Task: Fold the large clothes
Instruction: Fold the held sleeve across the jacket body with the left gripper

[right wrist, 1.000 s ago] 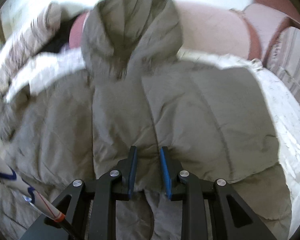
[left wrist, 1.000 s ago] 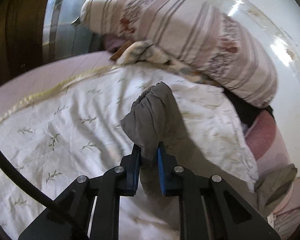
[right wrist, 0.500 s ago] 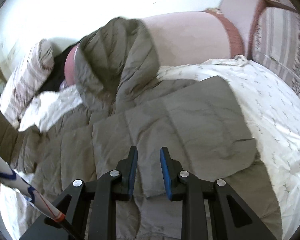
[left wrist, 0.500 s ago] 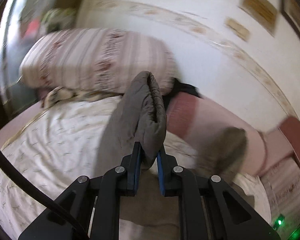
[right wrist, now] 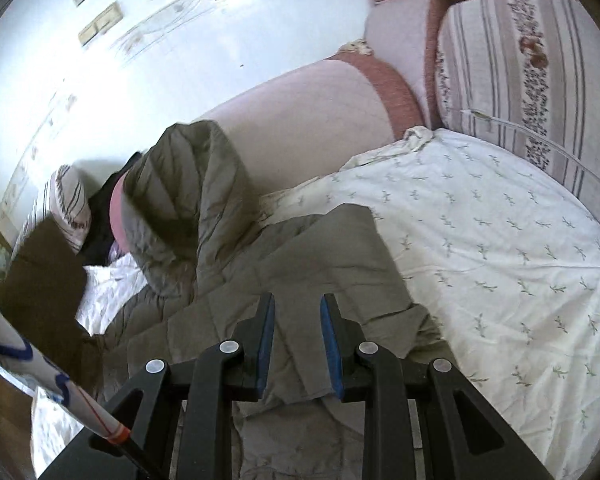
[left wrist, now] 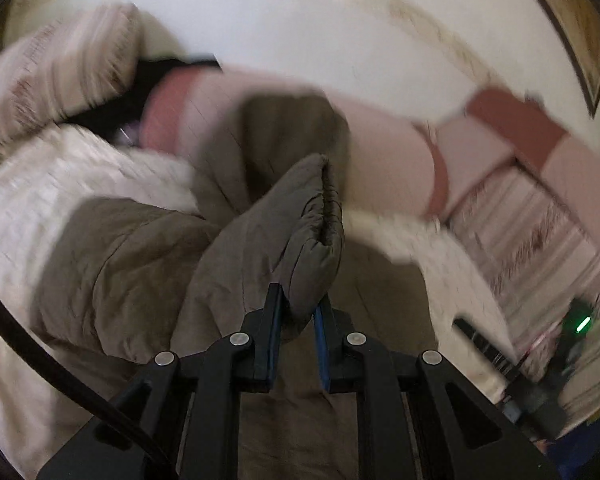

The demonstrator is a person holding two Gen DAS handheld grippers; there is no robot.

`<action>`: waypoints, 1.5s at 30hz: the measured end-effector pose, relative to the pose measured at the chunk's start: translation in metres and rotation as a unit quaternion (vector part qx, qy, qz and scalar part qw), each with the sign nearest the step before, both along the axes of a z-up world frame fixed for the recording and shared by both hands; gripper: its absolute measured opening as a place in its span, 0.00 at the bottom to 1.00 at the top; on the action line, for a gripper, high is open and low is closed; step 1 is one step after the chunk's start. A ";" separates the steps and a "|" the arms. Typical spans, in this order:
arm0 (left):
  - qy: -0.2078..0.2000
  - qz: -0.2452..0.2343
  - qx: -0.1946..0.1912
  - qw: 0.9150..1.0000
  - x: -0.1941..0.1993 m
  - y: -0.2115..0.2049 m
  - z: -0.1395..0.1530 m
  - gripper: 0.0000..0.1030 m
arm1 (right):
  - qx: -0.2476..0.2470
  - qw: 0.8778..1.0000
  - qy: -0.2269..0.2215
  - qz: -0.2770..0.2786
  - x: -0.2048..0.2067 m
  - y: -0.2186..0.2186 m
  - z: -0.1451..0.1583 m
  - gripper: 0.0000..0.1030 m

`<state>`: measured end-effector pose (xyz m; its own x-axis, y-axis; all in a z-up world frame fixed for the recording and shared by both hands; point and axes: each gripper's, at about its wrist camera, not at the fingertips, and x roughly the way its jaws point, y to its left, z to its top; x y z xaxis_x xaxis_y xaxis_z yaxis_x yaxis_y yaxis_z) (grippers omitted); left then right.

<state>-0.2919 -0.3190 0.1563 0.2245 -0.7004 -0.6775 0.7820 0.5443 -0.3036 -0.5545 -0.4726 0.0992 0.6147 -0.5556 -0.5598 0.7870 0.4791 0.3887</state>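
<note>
A grey-olive puffer jacket lies spread on the bed, its hood leaning against the pink headboard. My left gripper is shut on the jacket's sleeve cuff, which sticks up between the blue pads, lifted above the jacket's body. The left wrist view is blurred by motion. My right gripper is at the jacket's near edge with a raised fold of the padded fabric between its narrow-set jaws, and it looks shut on that fold.
The bed has a white sheet printed with small sprigs. Striped floral pillows stand at both ends of the headboard, with a pale wall behind. A white rod with blue marks crosses the lower left of the right wrist view.
My left gripper has swung the sleeve cuff from over the bare sheet to over the jacket near the hood. My right gripper has risen and rolled, still with jacket fabric between its jaws.
</note>
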 end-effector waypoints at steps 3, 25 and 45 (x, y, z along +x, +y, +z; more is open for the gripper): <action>0.010 -0.022 0.048 0.999 -0.023 -0.028 -0.047 0.14 | 0.004 1.000 -0.005 -0.004 -0.007 -0.004 0.001 0.25; -0.023 0.178 0.007 0.984 0.084 0.122 -0.059 0.68 | 0.183 0.974 -0.068 0.115 0.035 -0.012 -0.064 0.25; -0.046 0.161 0.137 0.976 0.124 0.074 -0.120 0.68 | 0.057 0.992 0.112 0.001 0.055 0.000 -0.055 0.19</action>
<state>-0.1683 -0.2449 0.0364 0.4722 -0.3785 -0.7961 0.5746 0.8171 -0.0477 -0.4996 -0.4723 0.0439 0.4693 -0.4807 -0.7407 0.8588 0.4436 0.2563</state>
